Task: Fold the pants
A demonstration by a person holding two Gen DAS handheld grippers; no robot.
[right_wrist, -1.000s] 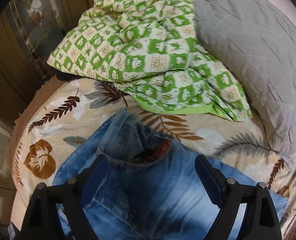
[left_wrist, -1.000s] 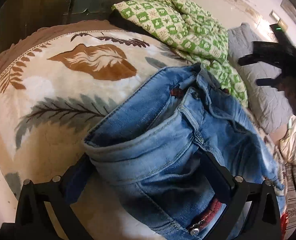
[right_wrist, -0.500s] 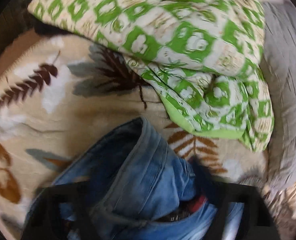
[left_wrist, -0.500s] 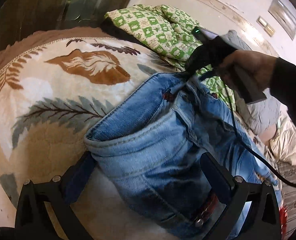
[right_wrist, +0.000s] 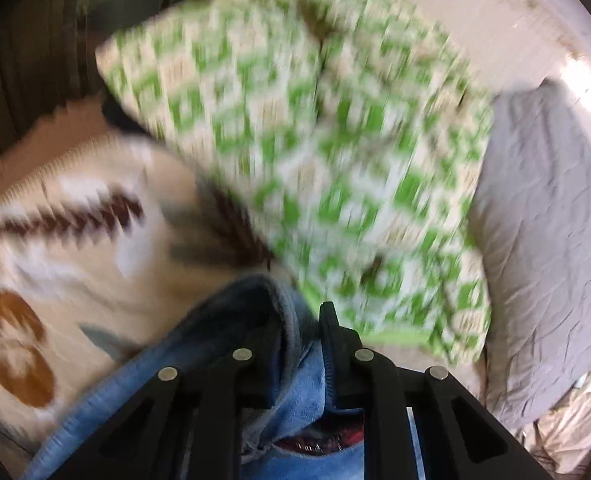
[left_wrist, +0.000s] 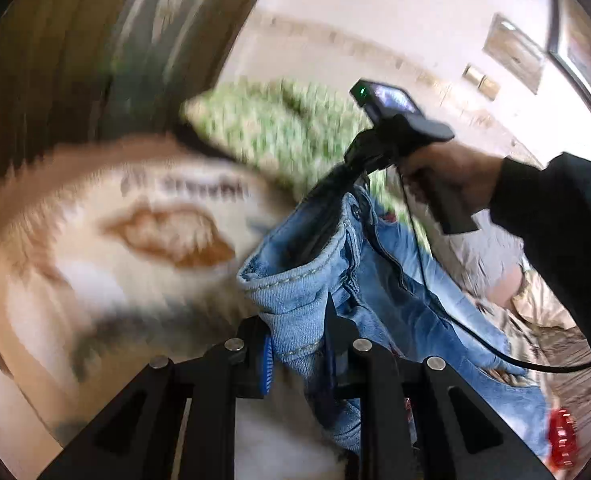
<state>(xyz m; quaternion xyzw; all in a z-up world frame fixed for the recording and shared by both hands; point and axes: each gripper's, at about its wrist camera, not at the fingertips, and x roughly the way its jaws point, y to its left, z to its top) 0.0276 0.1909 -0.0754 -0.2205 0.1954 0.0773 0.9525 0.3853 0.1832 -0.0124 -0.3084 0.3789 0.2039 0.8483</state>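
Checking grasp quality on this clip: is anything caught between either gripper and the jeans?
Nothing visible. The left gripper has just closed straight onto the jeans' waistband fold; the right gripper has likewise closed on denim. Only jeans fabric sits between each pair of fingers. The green quilt lies beyond, clear of both.

Blue jeans (left_wrist: 379, 280), green-checked quilt (right_wrist: 315, 140)

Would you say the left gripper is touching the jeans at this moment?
Touching. The left wrist view shows the left gripper, whose jaws have just been closing, pinching a fold of the jeans waistband.
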